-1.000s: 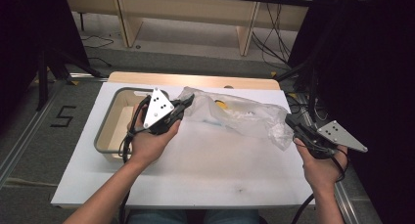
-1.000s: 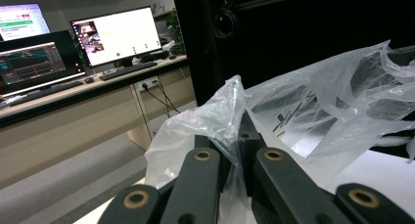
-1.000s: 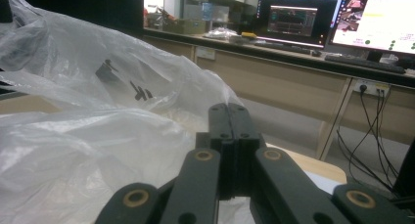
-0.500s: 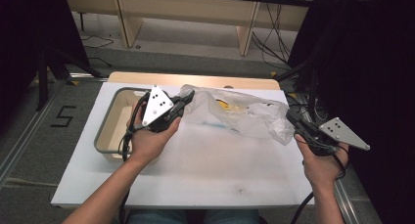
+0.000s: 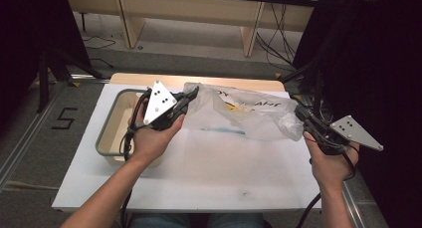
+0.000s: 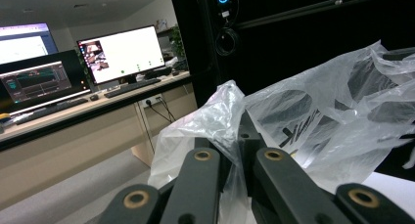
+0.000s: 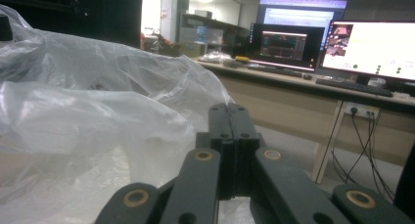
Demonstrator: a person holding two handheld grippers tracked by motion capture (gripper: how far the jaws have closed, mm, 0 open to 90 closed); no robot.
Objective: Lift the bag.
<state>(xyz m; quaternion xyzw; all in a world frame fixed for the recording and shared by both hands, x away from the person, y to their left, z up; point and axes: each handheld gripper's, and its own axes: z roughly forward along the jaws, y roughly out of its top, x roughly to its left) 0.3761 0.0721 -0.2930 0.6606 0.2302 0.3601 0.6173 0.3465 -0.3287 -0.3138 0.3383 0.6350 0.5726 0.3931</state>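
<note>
A crumpled clear plastic bag (image 5: pixel 249 113) with dark print and something yellow inside hangs stretched over the white table (image 5: pixel 199 173). My left gripper (image 5: pixel 193 92) is shut on its left end. In the left gripper view the film (image 6: pixel 318 111) is pinched between the closed jaws (image 6: pixel 232 136). My right gripper (image 5: pixel 298 111) meets the bag's right end with its jaws pressed together. In the right gripper view the bag (image 7: pixel 98 111) bulges to the left of those jaws (image 7: pixel 227 109) and runs under them.
A beige tub with a grey rim (image 5: pixel 107 123) stands on the table's left part, under my left hand. Desks with lit monitors (image 7: pixel 372 43) stand beyond the table, and dark curtains (image 5: pixel 373 49) stand to either side.
</note>
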